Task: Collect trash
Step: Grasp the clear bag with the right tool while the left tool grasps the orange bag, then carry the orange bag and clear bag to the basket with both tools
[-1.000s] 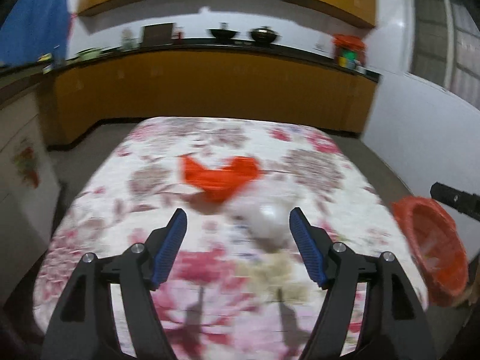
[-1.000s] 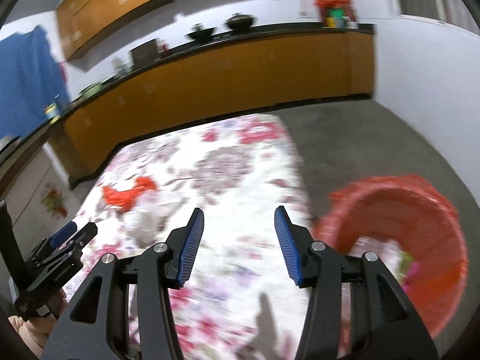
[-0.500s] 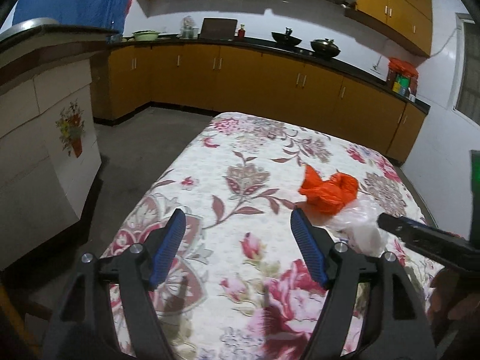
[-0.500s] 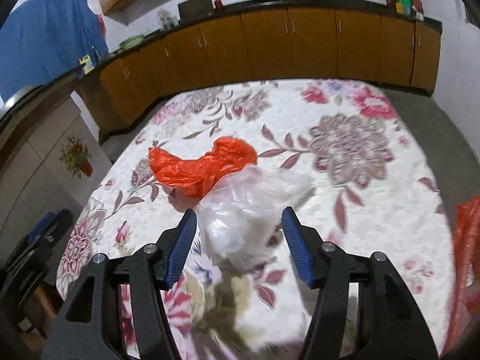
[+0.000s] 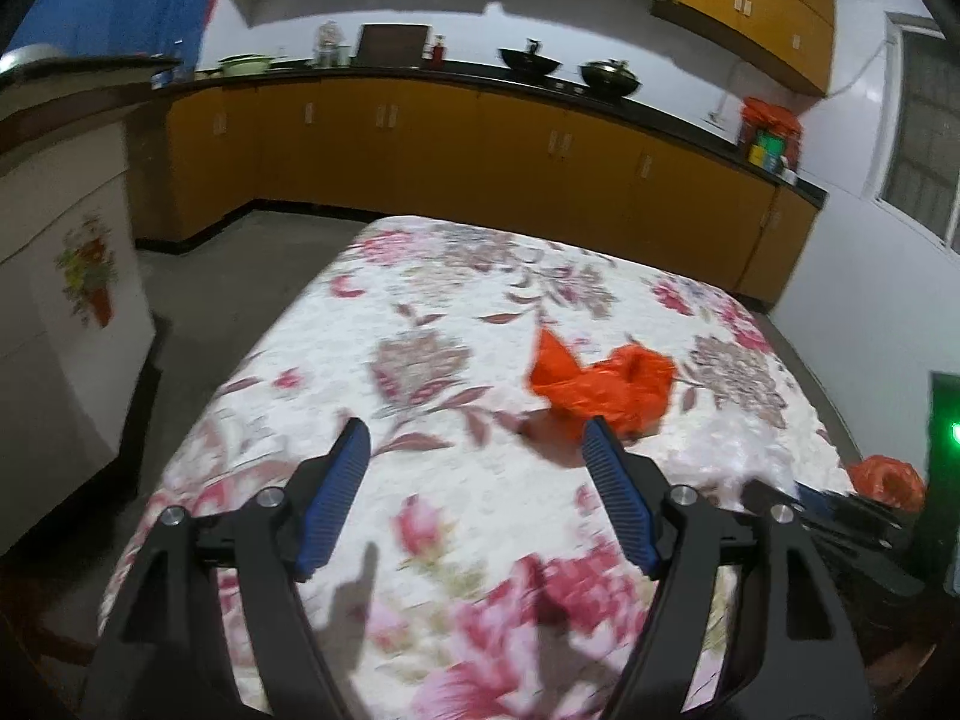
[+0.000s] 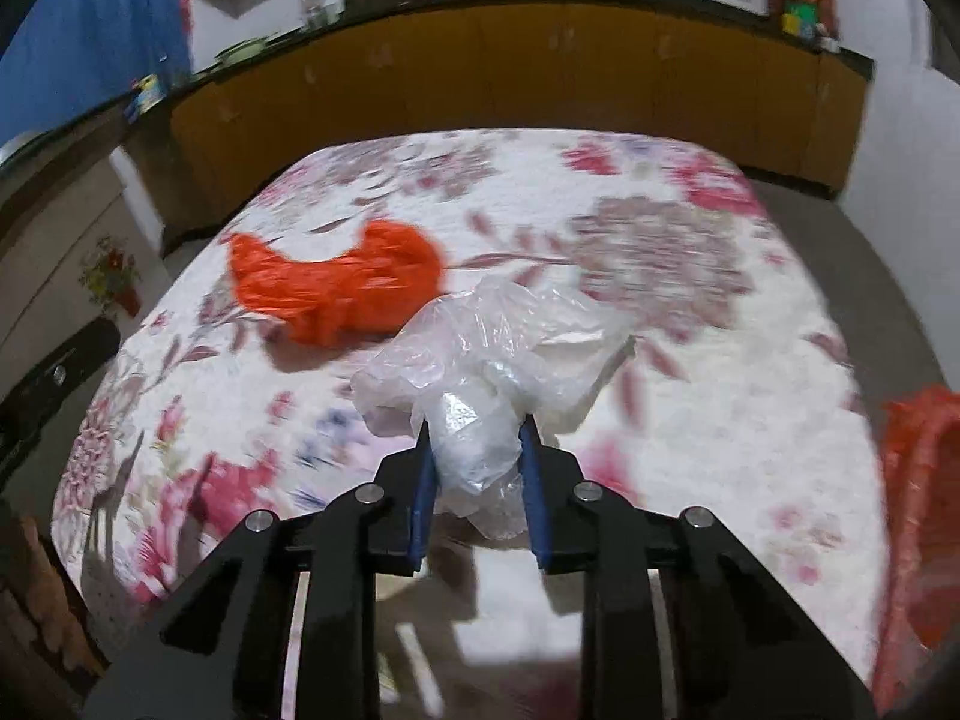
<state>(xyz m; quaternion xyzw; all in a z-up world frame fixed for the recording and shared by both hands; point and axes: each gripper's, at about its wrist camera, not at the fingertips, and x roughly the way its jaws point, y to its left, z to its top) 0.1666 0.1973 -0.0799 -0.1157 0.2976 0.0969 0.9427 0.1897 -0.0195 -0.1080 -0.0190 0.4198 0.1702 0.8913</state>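
A crumpled orange plastic bag [image 5: 600, 384] [image 6: 336, 294] lies on the table with the floral cloth [image 5: 450, 312]. Just right of it and nearer to me sits a clear plastic bag [image 6: 498, 342]. My right gripper [image 6: 476, 429] is closing its jaws on the near end of that bag, and the blue pads squeeze it. My left gripper [image 5: 475, 426] hovers over bare cloth near the orange bag, its jaws opening with nothing between them. Its right fingertip overlaps the orange bag's near edge in the left wrist view. The right gripper's tip [image 5: 810, 504] shows there at far right.
A red-orange bin [image 6: 918, 480] [image 5: 888, 477] stands off the table's right edge. A white cabinet with a flower sticker [image 5: 78, 300] is at the left across a strip of floor. Orange kitchen cupboards [image 5: 480, 162] line the far wall.
My right gripper has dropped onto the clear bag and closed on it. My left gripper has shifted so that the orange bag sits closer to its right finger.
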